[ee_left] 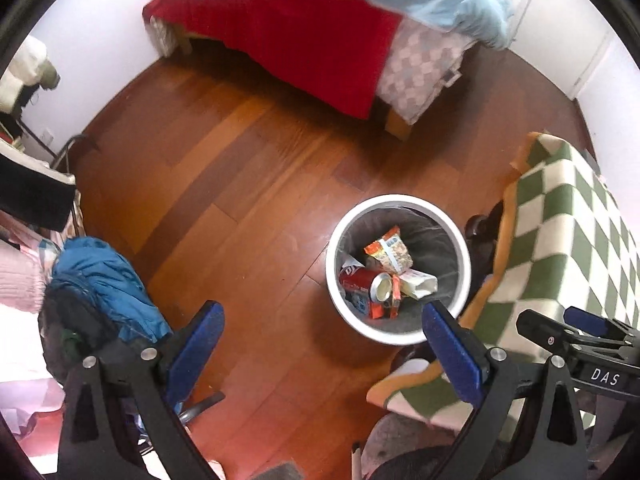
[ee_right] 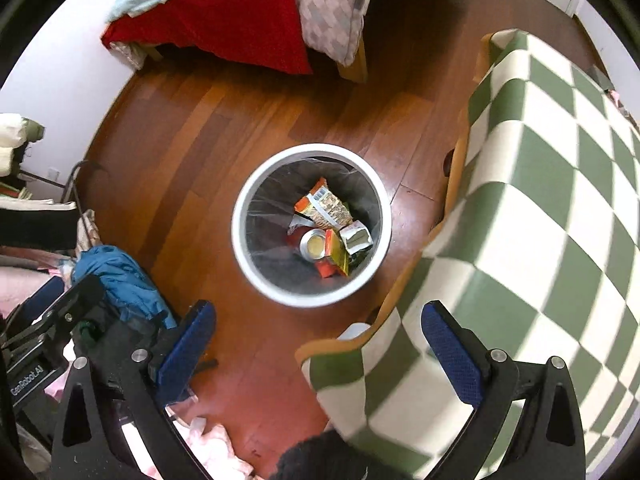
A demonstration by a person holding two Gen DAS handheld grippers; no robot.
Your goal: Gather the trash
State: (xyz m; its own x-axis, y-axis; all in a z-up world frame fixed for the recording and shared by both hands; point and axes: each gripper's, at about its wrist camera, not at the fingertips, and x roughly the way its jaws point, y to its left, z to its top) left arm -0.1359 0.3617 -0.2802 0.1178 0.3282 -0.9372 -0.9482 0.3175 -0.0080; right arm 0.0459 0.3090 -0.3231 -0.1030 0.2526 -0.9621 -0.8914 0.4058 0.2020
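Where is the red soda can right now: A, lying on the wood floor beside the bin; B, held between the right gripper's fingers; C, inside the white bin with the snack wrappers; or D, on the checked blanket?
C: the red soda can lies inside the white bin among the snack wrappers, and both grippers are open and hold nothing.

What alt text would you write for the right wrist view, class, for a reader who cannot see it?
A white trash bin on a wooden floor holds a can, a snack wrapper and other packaging. The open right hand-held gripper hangs above, empty. A green checked blanket lies to the right, a bed beyond.
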